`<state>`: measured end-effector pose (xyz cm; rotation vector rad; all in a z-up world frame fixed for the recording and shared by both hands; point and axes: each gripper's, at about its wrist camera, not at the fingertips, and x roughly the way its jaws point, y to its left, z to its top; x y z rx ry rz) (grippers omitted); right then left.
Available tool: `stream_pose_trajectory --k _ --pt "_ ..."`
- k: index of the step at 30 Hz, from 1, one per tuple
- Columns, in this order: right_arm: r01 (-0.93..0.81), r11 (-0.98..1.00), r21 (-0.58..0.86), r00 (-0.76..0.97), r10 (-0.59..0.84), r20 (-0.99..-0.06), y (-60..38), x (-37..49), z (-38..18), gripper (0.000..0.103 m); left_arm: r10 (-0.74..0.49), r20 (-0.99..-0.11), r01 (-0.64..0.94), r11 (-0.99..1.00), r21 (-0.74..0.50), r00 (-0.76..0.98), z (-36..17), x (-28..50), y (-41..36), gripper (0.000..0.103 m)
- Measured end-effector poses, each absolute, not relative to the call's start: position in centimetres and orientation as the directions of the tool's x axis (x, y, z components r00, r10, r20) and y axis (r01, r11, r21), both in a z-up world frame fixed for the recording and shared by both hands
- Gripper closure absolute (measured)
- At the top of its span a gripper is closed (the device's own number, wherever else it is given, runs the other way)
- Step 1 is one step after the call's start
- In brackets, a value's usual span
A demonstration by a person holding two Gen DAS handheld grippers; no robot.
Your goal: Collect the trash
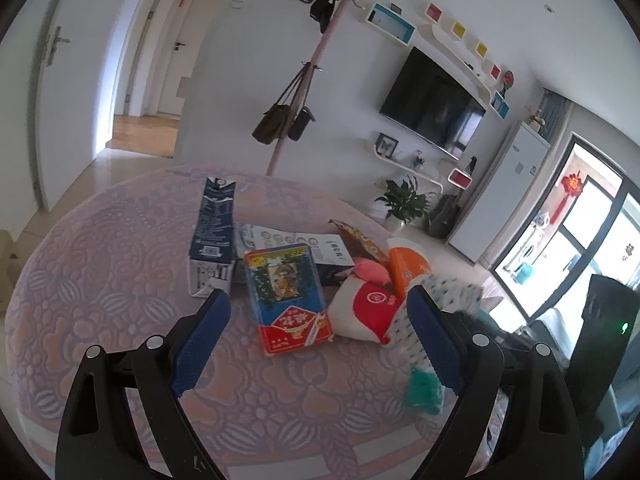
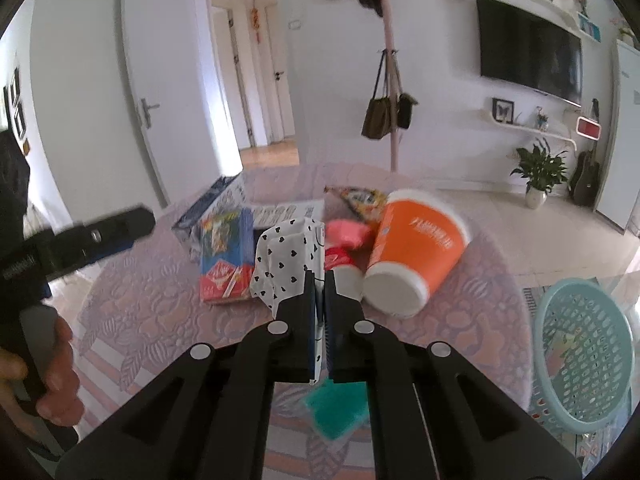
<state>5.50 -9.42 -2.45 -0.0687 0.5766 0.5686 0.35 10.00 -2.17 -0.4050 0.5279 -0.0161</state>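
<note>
Trash lies on a round table with a pink patterned cloth (image 1: 100,320). My left gripper (image 1: 318,300) is open above the table, just short of a red and blue flat box (image 1: 286,300). A dark blue carton (image 1: 214,236) stands to its left. My right gripper (image 2: 319,280) is shut on a white bag with black hearts (image 2: 286,264), lifted over the table. An orange paper cup (image 2: 416,248) lies on its side to the right, also seen in the left wrist view (image 1: 408,266). A red and white wrapper (image 1: 368,308) lies beside it. A teal packet (image 2: 336,412) lies under the right gripper.
A light blue plastic basket (image 2: 580,352) stands off the table's right edge. A pink item (image 2: 346,232) and a snack bag (image 2: 360,198) lie behind the cup. A coat stand with bags (image 2: 390,100) rises behind the table. The left gripper's handle and hand show at left (image 2: 48,280).
</note>
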Motion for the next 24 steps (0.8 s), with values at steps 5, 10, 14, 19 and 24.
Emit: stream_pose_trajectory --k 5,10,14,19,24 --pt "-0.444 0.893 0.069 0.768 0.419 -0.484 -13.2 6.1 -0.7 0.101 -0.137 -0.482 -0.051 0.933 -0.357 0.865 -1.8 1.3 8.2 0.016" --pt "-0.319 0.947 0.046 0.836 0.304 -0.457 -18.1 7.1 0.1 0.101 -0.164 -0.482 -0.009 0.942 -0.336 0.861 -1.6 2.6 5.8 0.016" --pt "-0.216 0.974 0.067 0.867 0.223 -0.446 -22.6 8.1 0.2 0.1 -0.181 -0.487 0.018 0.947 -0.32 0.854 -1.6 3.7 4.1 0.016" --pt "-0.06 0.993 0.102 0.87 0.102 -0.482 -28.0 10.1 -1.3 0.1 -0.2 -0.502 0.055 0.956 -0.289 0.842 -1.6 5.4 2.0 0.016" --pt "0.072 0.984 0.163 0.836 0.029 -0.548 -33.0 12.2 -4.2 0.1 -0.211 -0.526 0.072 0.96 -0.272 0.824 -2.2 6.9 0.4 0.016"
